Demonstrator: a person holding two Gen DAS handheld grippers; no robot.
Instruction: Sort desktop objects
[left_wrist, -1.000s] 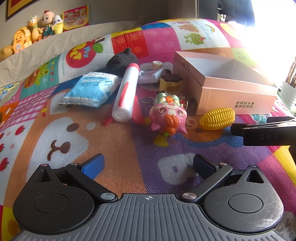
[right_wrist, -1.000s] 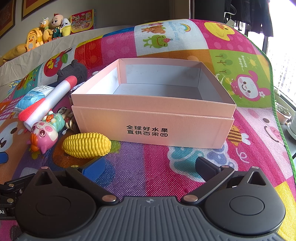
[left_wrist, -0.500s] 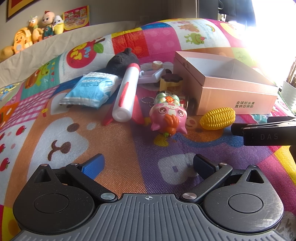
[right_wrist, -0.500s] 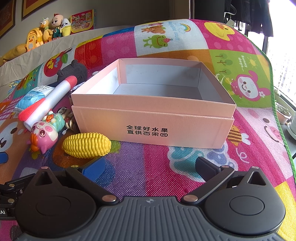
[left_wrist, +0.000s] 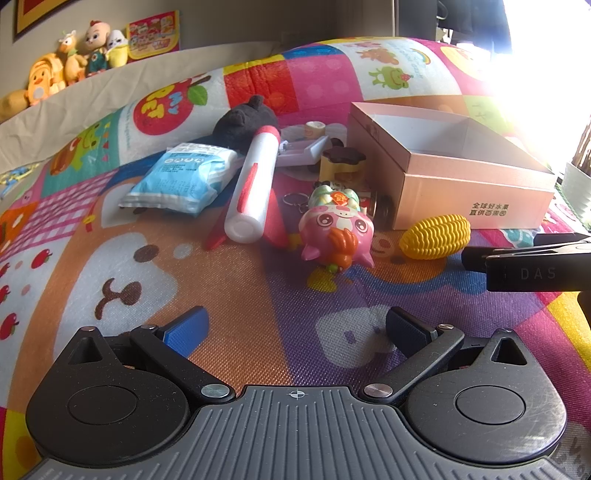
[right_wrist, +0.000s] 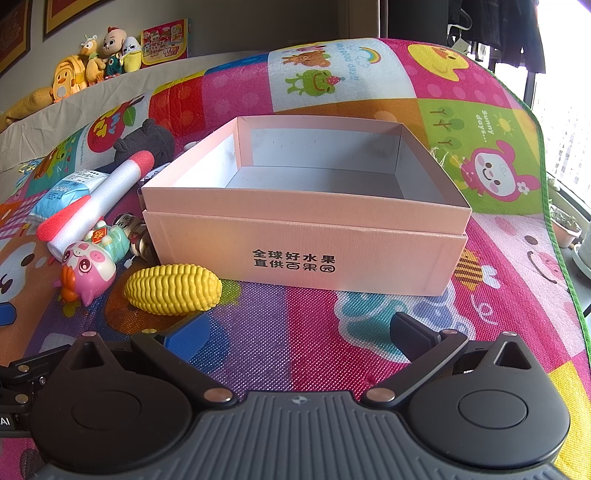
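Note:
An open, empty pink box stands on the colourful play mat. A yellow toy corn lies by its near left corner. A pink pig toy, a white-and-red foam rocket, a blue packet, a black plush and a small yellow jar with a brown lid lie left of the box. My left gripper is open and empty, short of the pig. My right gripper is open and empty, in front of the box and just right of the corn.
The right gripper's black body shows at the right edge of the left wrist view. A keyring and a flat white piece lie among the toys. Plush dolls sit on the far ledge. A potted plant stands beyond the mat's right edge.

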